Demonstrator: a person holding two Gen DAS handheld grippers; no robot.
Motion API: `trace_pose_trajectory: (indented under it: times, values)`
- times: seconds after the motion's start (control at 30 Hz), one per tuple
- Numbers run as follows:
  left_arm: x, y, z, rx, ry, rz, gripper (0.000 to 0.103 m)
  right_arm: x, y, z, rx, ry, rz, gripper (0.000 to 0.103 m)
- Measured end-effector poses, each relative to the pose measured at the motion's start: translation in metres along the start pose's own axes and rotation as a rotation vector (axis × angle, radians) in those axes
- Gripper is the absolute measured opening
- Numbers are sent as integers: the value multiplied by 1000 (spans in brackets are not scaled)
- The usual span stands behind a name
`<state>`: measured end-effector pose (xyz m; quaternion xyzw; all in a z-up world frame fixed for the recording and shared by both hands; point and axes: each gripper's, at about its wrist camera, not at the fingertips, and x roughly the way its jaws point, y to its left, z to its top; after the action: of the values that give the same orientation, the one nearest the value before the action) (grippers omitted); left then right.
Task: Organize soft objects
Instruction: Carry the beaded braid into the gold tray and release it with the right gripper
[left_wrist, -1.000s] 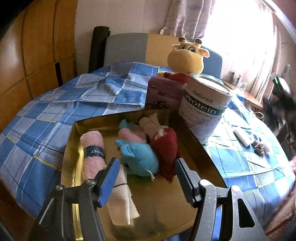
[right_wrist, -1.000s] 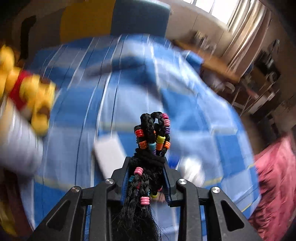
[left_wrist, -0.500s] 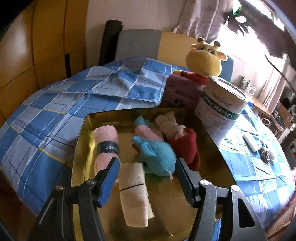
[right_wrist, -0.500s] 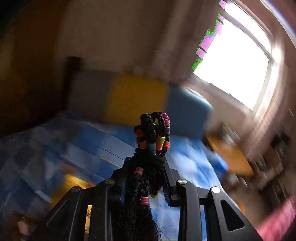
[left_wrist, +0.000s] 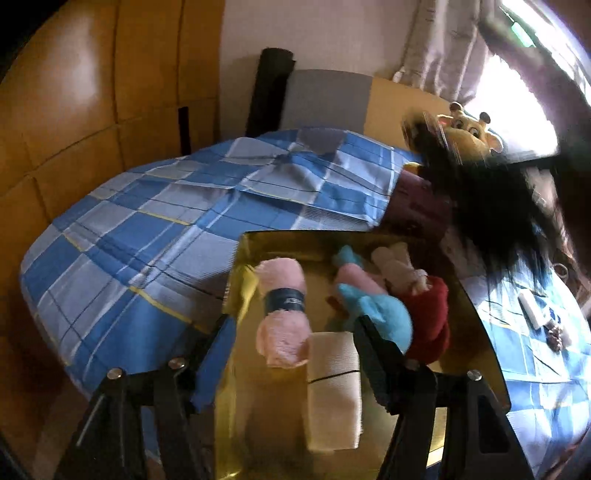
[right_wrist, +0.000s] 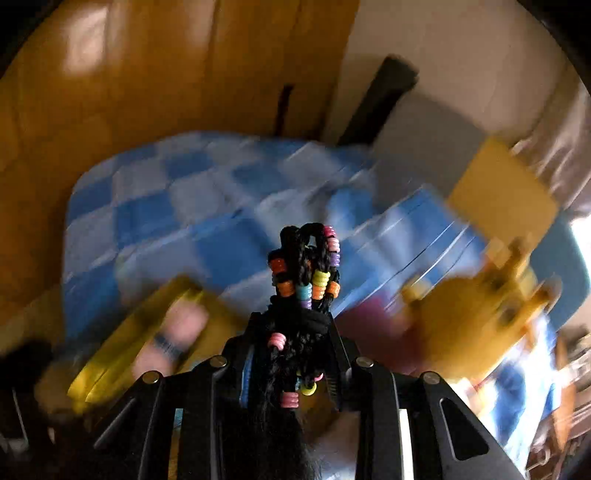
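The left claw (left_wrist: 291, 350) hangs wide open and empty over the near edge of the gold tray (left_wrist: 476, 306), astride the towel roll (left_wrist: 284, 310). The right claw (right_wrist: 291, 350), clamped on the beaded braid (right_wrist: 306, 273), hangs above the tray's far right corner; the braid's long axis droops trayward.

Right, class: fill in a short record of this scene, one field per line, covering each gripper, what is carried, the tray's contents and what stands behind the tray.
left gripper: open, empty, low over the near end of the gold tray
right gripper: shut on a black beaded hair braid
braid location: airborne at the tray's far right corner
tray contents: pink rolled towel, cream rolled cloth, blue plush, red plush, small pink plush pieces
behind tray: giraffe plush, purple box
surface: blue checked tablecloth
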<state>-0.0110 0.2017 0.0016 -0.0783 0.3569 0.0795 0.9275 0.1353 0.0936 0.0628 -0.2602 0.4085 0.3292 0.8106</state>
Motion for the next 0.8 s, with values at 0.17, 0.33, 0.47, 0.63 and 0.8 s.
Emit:
trace_pose_trajectory:
  times: [0.17, 0.33, 0.47, 0.63, 0.8]
  values:
    - [-8, 3, -3, -5, -12, 21, 70, 27, 19, -72, 84, 99, 50, 29]
    - [-16, -1, -6, 9, -27, 25, 71, 38, 33, -112, 118, 120, -3, 30]
    - [-24, -8, -8, 30, -41, 27, 71, 39, 28, -124, 198, 109, 7, 33]
    - [-34, -16, -8, 64, -72, 39, 73, 34, 23, -126, 281, 72, 36, 42]
    - [-40, -22, -10, 86, -82, 37, 74, 20, 21, -129, 303, 34, 34, 43]
